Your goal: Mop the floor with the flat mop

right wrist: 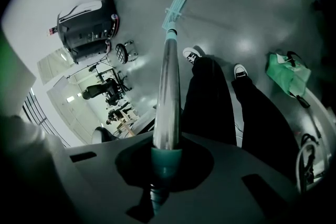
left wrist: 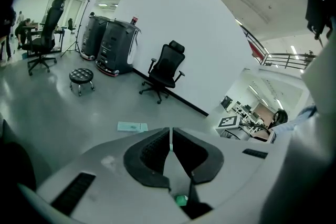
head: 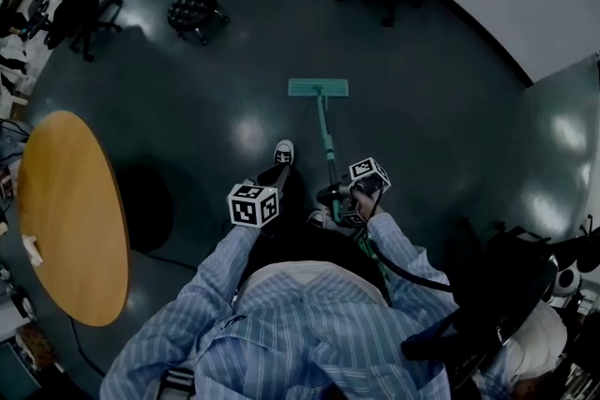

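While the person in a blue striped shirt [head: 309, 333] stands on the dark grey glossy floor [head: 422, 98], the right gripper [right wrist: 167, 160] is clamped on the flat mop's silver metal handle [right wrist: 167, 86], its jaws closed around a teal collar near the handle's upper end. From there the handle slopes down and away to the teal rectangular mop head [head: 319, 89], which lies flat on the floor ahead of the person's feet, near the middle of the open floor. The left gripper [left wrist: 170, 136] is held to the left of the handle and apart from it, its dark ribbed jaws pressed together with nothing gripped between them. One black-and-white sneaker [head: 283, 151] points towards the mop head, just left of the handle. A round wooden table [head: 70, 215] stands at the near left, well apart from the mop. A black round stool on castors [head: 194, 11] sits far to the left of the mop head, and a black office chair [left wrist: 165, 72] stands farther off against a white wall [left wrist: 178, 23]. Beside the person's black trousers [right wrist: 207, 97], the right gripper view shows a green bag [right wrist: 286, 72] lying on the floor.
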### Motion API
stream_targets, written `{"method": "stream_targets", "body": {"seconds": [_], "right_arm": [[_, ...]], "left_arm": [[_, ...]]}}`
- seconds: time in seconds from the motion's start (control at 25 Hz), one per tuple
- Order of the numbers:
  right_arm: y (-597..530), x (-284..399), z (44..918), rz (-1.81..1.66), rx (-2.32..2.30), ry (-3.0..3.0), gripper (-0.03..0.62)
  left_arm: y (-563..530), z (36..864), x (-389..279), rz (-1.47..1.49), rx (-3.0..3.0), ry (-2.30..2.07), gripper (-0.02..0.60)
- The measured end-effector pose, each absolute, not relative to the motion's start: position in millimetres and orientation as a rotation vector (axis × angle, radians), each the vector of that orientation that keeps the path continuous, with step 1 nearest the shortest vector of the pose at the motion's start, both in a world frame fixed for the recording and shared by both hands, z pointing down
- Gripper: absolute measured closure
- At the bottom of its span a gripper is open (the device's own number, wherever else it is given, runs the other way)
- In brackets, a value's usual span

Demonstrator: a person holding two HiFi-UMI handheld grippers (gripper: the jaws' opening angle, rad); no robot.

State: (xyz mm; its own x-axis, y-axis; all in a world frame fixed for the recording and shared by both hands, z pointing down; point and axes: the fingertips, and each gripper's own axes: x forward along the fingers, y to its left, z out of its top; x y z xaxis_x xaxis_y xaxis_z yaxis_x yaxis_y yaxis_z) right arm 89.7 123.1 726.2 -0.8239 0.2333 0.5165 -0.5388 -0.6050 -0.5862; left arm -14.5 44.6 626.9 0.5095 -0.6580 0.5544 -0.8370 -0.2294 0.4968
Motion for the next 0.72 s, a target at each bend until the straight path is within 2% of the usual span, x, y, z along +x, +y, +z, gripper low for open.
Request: {"method": "stream_targets", "body": {"seconds": [0.48, 0.72], "right_arm": [[240, 139, 714, 2.452, 0.512, -1.093, 0.580], [260, 163, 720, 2.431, 0.500, -1.098, 0.580]], "left_arm": [[113, 617, -3, 0.280, 1.978, -1.265, 0.563], [123, 617, -1, 0.276, 1.986, -1.271, 0.563]]}}
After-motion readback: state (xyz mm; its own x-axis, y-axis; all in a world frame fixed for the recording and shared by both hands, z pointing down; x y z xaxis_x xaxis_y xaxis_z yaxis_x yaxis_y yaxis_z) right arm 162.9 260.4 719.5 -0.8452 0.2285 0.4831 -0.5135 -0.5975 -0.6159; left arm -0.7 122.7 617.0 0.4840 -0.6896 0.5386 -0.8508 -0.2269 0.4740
